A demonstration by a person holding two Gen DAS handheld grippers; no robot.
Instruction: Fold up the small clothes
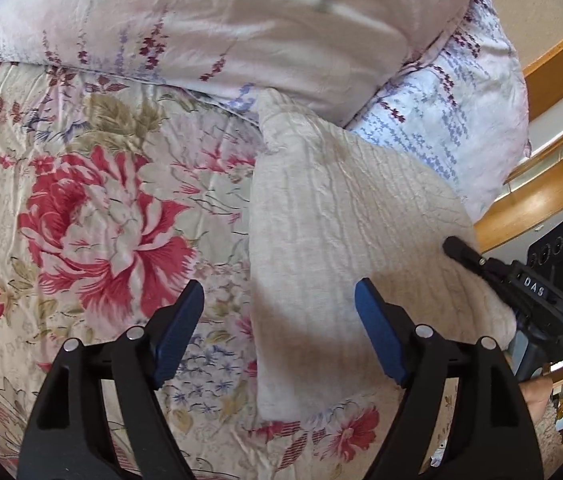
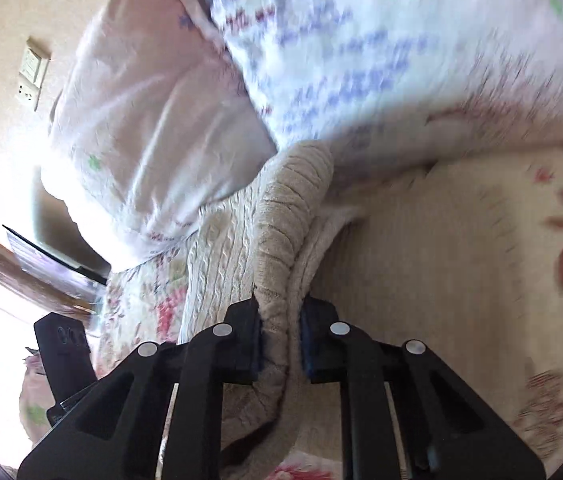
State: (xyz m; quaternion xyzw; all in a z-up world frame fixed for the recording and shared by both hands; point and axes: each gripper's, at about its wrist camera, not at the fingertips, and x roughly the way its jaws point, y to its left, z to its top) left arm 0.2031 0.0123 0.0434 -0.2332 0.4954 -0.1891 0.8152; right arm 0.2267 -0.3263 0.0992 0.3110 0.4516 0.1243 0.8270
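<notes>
1. The small cream knitted garment (image 1: 345, 240) lies on the flowery bed cover (image 1: 81, 200), by the pillows (image 1: 241, 32).
2. The right gripper (image 2: 279, 344) pinches its ribbed edge, likely to fold it.
3. The left gripper (image 1: 279, 332) hangs wide open, holding nothing.

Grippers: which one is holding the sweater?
The right gripper: its jaws are shut on the cream sweater's ribbed edge. The left gripper is open, holding nothing.

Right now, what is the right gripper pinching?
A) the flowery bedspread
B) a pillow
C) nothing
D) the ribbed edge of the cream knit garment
D: in the right wrist view, the right gripper has its jaws closed on the ribbed edge of the cream knit garment.
</notes>
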